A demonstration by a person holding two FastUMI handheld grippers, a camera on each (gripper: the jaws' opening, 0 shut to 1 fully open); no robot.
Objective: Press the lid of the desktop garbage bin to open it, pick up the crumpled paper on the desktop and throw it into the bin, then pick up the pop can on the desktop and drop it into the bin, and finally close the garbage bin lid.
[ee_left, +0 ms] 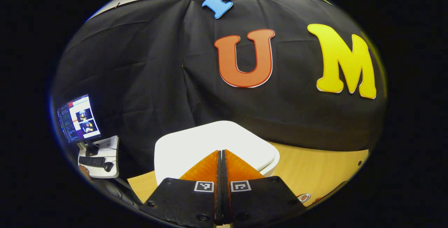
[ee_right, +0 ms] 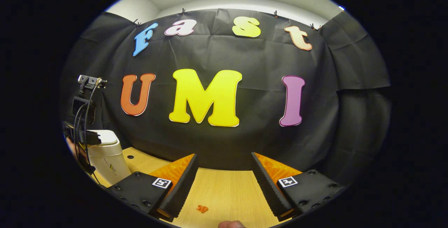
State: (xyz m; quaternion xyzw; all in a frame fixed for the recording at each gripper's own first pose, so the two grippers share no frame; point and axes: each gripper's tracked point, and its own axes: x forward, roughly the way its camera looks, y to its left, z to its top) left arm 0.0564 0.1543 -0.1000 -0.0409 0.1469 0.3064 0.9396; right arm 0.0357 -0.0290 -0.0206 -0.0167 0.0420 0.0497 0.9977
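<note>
Left gripper view, left gripper [ee_left: 222, 152] pressed together over smooth rounded bin lid [ee_left: 210, 140] (white), right gripper [ee_right: 224, 166] spread

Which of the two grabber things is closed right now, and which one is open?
The left hand-held gripper is closed, its fingers pressed together over the white bin lid. The right hand-held gripper is open, bare table between its fingers.

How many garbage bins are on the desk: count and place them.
1: the white garbage bin, lid down, beyond the left gripper's shut fingers; far left in the right gripper view. Others may be hidden.
</note>
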